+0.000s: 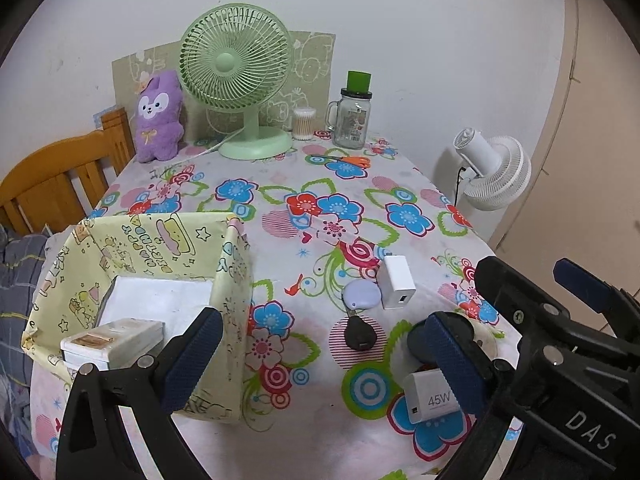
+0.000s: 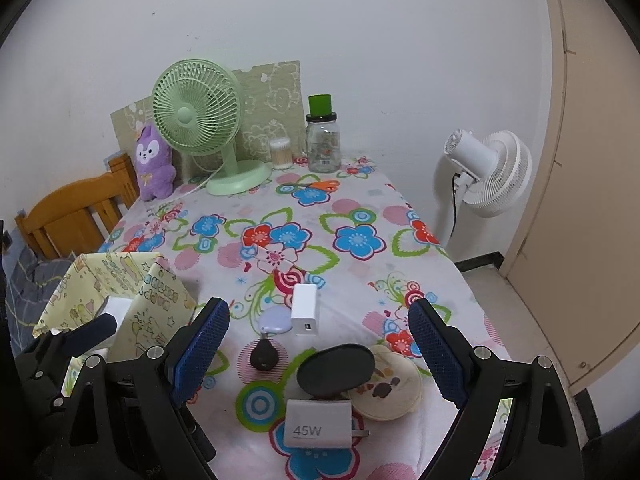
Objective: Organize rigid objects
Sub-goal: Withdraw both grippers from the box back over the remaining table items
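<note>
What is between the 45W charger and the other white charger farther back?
In the right wrist view, between the 45W charger and the white charger lies a black oval case; the black key fob sits off to its left.

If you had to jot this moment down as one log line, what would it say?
left gripper: open, empty | right gripper: open, empty, above 45W charger | yellow box: holds white case

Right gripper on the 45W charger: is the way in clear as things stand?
Probably yes. The right gripper is open, and the 45W charger lies just ahead between its fingers, top uncovered. The black oval case sits close behind it, so a deep reach might nudge that.
</note>
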Demonstrator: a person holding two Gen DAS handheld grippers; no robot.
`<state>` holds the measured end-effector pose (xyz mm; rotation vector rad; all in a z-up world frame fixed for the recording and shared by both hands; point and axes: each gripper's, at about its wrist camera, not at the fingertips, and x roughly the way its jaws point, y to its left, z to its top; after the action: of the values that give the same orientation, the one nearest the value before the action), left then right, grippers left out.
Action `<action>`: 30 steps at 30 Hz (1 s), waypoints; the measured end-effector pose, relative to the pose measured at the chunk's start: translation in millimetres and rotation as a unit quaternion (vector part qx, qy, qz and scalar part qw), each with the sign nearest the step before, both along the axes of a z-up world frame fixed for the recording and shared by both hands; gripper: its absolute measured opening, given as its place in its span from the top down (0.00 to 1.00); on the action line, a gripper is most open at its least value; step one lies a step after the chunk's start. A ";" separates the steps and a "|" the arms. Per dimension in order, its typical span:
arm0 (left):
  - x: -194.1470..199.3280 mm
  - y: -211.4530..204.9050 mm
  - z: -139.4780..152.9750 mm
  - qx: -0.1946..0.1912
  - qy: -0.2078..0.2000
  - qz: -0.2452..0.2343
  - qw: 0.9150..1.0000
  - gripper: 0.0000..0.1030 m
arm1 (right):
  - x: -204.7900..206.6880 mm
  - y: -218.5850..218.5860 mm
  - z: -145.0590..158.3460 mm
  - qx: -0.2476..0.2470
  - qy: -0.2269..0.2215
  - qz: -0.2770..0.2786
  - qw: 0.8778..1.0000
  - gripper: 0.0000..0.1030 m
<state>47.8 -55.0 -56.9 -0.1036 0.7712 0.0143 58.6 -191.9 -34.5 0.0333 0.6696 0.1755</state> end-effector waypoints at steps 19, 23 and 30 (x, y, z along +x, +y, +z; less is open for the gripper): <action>3.9 -26.0 -27.4 0.011 0.017 -0.003 1.000 0.02 | 6.1 -24.2 -31.3 0.004 0.016 0.004 1.000 0.10; 1.6 -30.4 -32.3 0.011 0.017 -0.007 1.000 0.02 | 5.0 -27.7 -36.3 0.002 0.018 0.004 1.000 0.10; -1.6 -35.6 -44.1 0.011 0.023 -0.013 1.000 0.02 | 3.8 -32.5 -49.9 0.001 0.031 0.003 1.000 0.10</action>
<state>46.2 -90.6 -100.9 -0.0735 0.8190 0.0012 62.4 -224.5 -84.3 0.0397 0.7320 0.1813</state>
